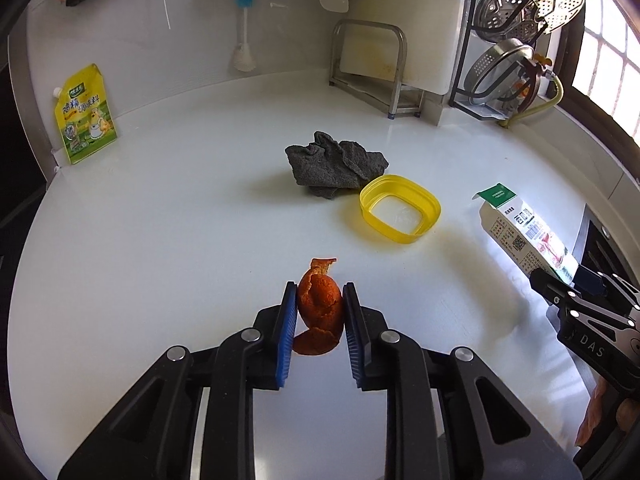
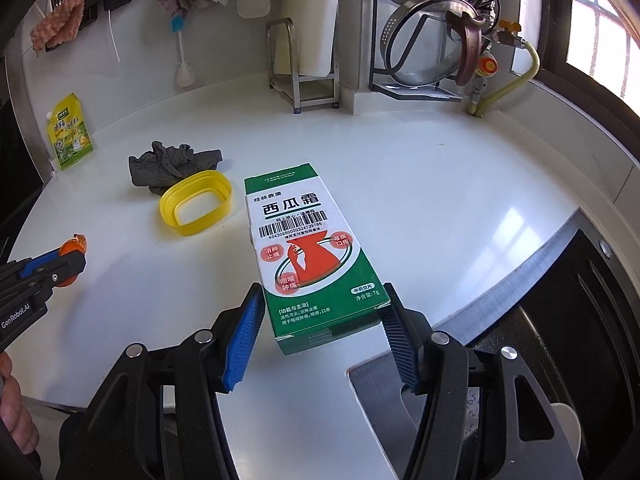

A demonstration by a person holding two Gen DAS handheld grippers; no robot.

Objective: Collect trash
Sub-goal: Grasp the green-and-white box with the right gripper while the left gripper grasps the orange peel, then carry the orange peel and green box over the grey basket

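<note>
My left claw (image 1: 320, 312) is clenched on a curled piece of orange citrus peel (image 1: 320, 310), its blue ribbed pads (image 1: 289, 332) pressing both sides of the peel above the glossy white desk (image 1: 160, 240), near the front edge. My right claw (image 2: 324, 336) grips a green-and-white cardboard medicine box (image 2: 308, 248) by its near end, one pad against each long side, the box pointing away toward the far wall and its printed face with the barcode turned up. In the right wrist view the box hangs over the right part of the desk, just left of the steel-rimmed sink (image 2: 520, 264). Seen from the left wrist, the same box (image 1: 524, 232) and the right claw (image 1: 560, 284) sit at the far right.

Between the two claws, farther back on the desk, a translucent yellow plastic ring-shaped lid frame (image 1: 400, 210) lies flat, touching a crumpled dark grey cloth (image 1: 336, 166) just behind it. A yellow-green spouted seasoning pouch (image 1: 86, 116) leans against the wall at far left. At far right a black wire rack (image 1: 476, 32) holds perforated steel steamer trays (image 1: 532, 0), beside a steel board stand (image 1: 370, 68). A white bottle brush with a blue collar (image 1: 242, 36) hangs on the back wall
</note>
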